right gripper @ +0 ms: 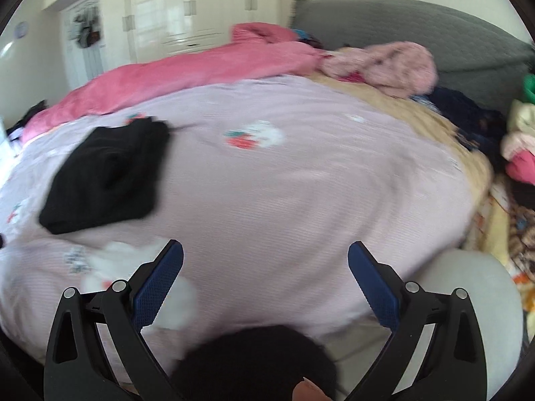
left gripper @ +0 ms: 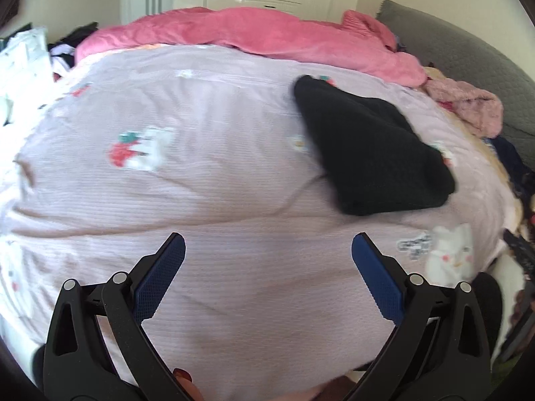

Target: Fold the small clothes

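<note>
While the pale lilac bedcover [left gripper: 234, 173] with its strawberry and white animal prints fills most of both views, the other things lie on it or around its edge. Behind it, at the far side, a long pink blanket [left gripper: 254, 38] is bunched along the edge, and a grey quilted headboard [right gripper: 401, 23] stands behind that on the right. A fluffy light pink garment [right gripper: 398, 67] lies near the headboard, at the end of the pink blanket. The folded black garment [left gripper: 371, 153] rests flat on the bedcover, apart from both tools; in the left wrist view it is ahead and to the right, in the right wrist view [right gripper: 107, 173] ahead and to the left. The left gripper [left gripper: 267, 244] hangs above bare bedcover with its blue-padded jaws spread wide and nothing between them. The right gripper [right gripper: 265, 250] is likewise spread and empty, over the near part of the bedcover.
</note>
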A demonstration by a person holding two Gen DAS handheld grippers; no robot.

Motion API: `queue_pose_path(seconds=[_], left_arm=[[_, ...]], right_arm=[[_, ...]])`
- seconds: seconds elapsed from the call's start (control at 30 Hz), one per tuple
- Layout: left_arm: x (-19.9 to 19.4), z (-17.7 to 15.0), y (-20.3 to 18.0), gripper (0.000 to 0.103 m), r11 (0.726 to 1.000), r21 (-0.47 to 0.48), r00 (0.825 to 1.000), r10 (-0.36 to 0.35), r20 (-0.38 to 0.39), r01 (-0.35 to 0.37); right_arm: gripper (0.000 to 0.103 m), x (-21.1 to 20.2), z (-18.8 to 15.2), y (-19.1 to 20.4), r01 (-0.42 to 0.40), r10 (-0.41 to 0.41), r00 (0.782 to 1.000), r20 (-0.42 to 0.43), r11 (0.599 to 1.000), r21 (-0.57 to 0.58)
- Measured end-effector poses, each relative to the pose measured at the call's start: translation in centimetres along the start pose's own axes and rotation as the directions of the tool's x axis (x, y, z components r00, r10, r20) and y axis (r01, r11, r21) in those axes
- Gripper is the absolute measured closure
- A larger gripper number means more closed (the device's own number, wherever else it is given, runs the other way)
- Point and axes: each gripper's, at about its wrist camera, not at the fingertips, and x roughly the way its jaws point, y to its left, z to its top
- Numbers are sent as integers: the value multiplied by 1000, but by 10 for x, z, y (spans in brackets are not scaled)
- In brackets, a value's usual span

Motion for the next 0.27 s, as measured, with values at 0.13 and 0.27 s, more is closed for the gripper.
queue_pose_path(seconds=[0.13, 0.27], left_arm=[[4, 5, 75, 9, 989, -86, 992, 121, -34, -124], [5, 19, 177, 9, 928, -224, 955, 288, -74, -297]], right_arm=[[5, 6, -19, -96, 223, -219, 975, -40, 964, 145], [5, 14, -44, -204, 449, -423, 893, -152, 843, 295]])
